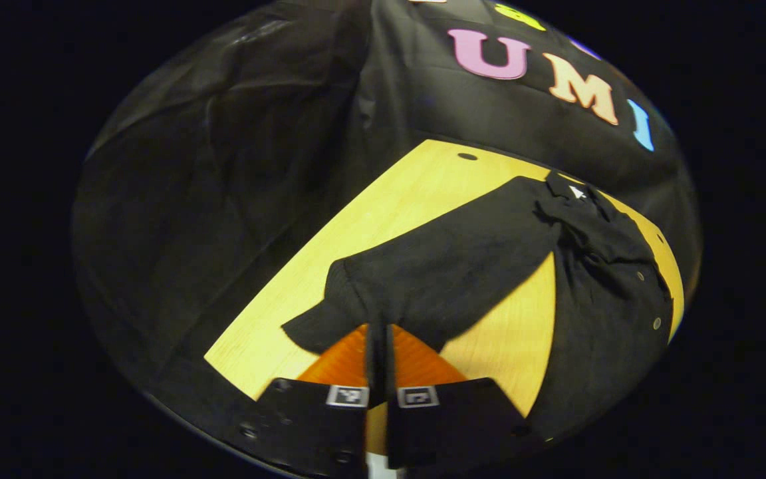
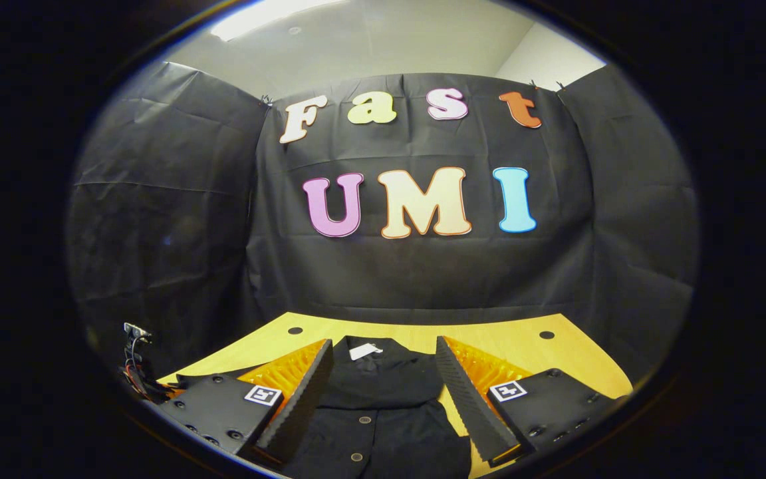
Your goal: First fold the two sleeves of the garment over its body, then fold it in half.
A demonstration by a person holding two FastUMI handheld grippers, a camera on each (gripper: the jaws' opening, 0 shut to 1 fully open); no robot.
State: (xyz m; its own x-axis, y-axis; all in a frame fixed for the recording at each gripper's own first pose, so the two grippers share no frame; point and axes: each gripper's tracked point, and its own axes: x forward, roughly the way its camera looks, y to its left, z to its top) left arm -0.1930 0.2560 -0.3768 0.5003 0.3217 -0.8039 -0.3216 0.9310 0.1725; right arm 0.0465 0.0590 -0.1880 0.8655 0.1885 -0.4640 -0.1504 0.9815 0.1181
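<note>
On the pale wooden table (image 1: 396,199), as my left gripper view has it, a black button-front shirt (image 1: 596,279) lies flat, ringed by black cloth booth walls. Its body runs along the right side, collar and white neck label (image 1: 577,192) at the far end, hem toward me. One long sleeve (image 1: 443,273) stretches from the shoulder leftward and nearer, its cuff end lying right at my fingers. My left gripper (image 1: 378,346) has its fingers pressed together with the sleeve's edge caught between them, so it is clenched on that sleeve. A small round hole (image 1: 467,156) marks the table's far part.

In my right gripper view, the table (image 2: 496,339) meets the black back wall, with a white ceiling and a lit panel above. The shirt (image 2: 383,399) lies straight ahead, long axis running away from me, collar far, buttons (image 2: 364,420) down the middle. My right gripper (image 2: 383,412) is released, fingers spread wide over the shirt's body. Some wires (image 2: 135,362) hang at the left edge.
</note>
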